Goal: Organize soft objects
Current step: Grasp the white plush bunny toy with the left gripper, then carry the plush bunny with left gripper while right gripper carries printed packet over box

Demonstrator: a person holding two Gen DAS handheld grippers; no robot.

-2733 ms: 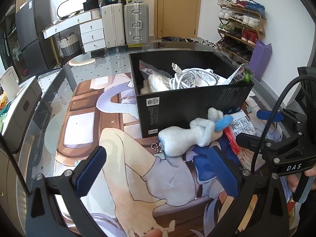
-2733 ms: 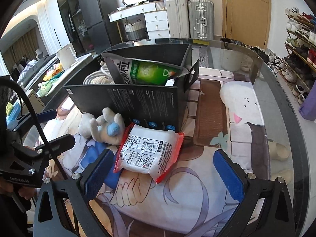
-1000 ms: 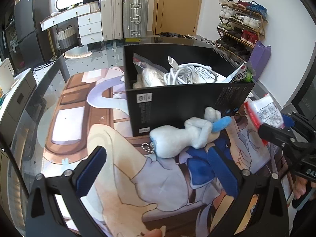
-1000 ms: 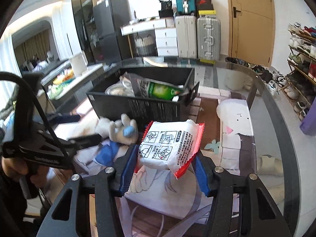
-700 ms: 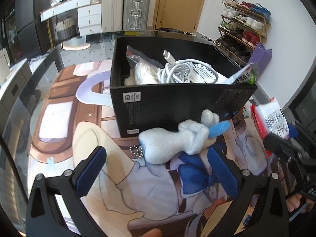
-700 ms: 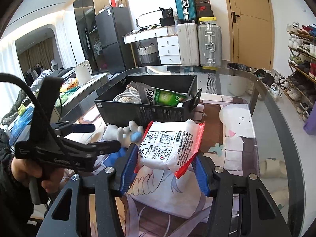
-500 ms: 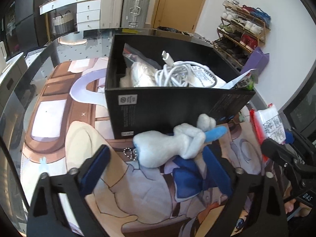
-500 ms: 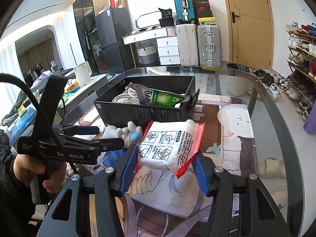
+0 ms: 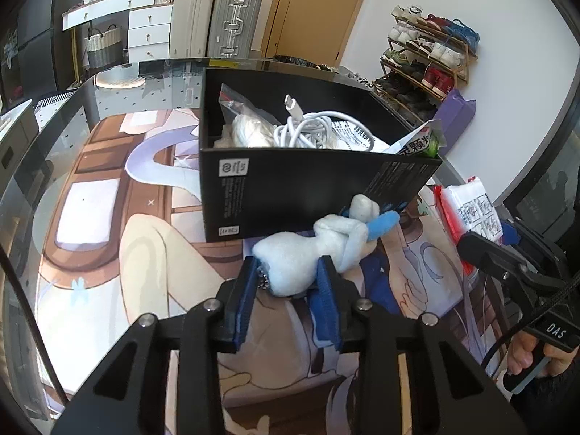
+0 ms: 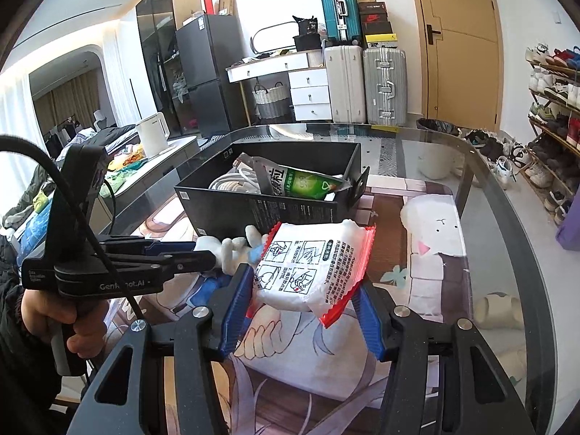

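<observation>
1. Gripping the plush toy (image 9: 308,259) by its rounded lower end, the left tongs (image 9: 286,290) are closed on it; the blue pads (image 9: 323,297) press in from both sides, so the soft body bulges between them, and the long ears trail free toward the black box (image 9: 290,188).
2. The toy lies just in front of the box's near wall, on the printed mat (image 9: 145,253) covering the glass table (image 10: 507,188); whether it is lifted clear of the mat cannot be told.
3. The right tongs (image 10: 304,311) are clamped on the white packet with red edges (image 10: 311,268), holding it above the mat, near the box's near right corner. Gripping it by its lower part leaves the top free to go over the wall first.
4. The box stands open toward the table's far edge and already holds a coiled white cable (image 9: 311,130), a bagged white item (image 9: 250,134) and a green pouch (image 10: 304,183) leaning on its right side.
5. Judged from this, both soft things are meant for the box. The space left is tight, so the pouch or cable may be pushed aside.
</observation>
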